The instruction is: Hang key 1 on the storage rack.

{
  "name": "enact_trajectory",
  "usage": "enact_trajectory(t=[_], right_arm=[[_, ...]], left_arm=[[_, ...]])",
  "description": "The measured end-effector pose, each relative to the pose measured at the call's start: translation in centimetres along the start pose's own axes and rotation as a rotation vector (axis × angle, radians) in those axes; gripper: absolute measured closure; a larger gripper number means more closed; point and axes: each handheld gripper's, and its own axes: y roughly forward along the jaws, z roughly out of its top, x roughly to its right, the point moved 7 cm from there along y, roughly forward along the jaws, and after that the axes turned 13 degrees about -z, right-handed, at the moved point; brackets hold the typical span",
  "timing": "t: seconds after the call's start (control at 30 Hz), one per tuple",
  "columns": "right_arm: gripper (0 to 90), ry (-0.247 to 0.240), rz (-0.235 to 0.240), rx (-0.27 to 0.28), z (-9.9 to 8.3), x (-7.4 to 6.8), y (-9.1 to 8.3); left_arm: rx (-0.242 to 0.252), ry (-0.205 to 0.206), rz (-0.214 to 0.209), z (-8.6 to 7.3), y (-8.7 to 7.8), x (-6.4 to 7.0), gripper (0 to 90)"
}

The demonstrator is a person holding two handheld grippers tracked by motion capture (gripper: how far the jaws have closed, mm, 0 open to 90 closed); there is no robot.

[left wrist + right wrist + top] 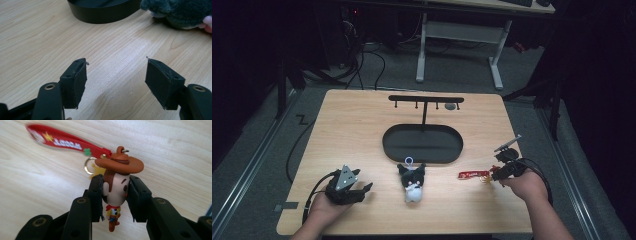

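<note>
My right gripper is shut on the head of a small cowboy figure keychain with a brown hat; its red strap trails away over the wood. From above, that gripper sits at the table's right, the red strap lying to its left. My left gripper rests open at the front left, jaws wide apart over bare wood. A black and white plush cat keychain lies at front centre, its dark fur at the far right of the left gripper view.
A black oval tray with an upright hanger bar of small hooks stands mid-table; its rim is ahead of the left gripper. A white desk frame and cables lie on the floor beyond the table.
</note>
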Motion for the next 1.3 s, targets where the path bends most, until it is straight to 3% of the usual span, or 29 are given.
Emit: enact_trajectory(t=[0.1,0.67,0.93,1.3], right_arm=[[66.8,-0.011,-0.001,0.011,0.3,-0.3,-2.4],[66.7,-0.023,0.013,0.079,3.0,-1.5,-10.4],[66.7,-0.033,0.012,0.093,4.8,-2.0,-12.6],[66.6,-0.030,0.026,0.096,7.0,-2.3,-13.0]], left_arm=[[0.001,0.000,-0.003,0.0,0.0,0.1,33.7],[0.006,-0.002,-0.027,0.2,0.1,0.4,33.1],[0.015,-0.007,-0.025,0.2,-0.1,0.3,33.1],[0.008,-0.009,-0.030,0.1,-0.1,0.2,33.1]])
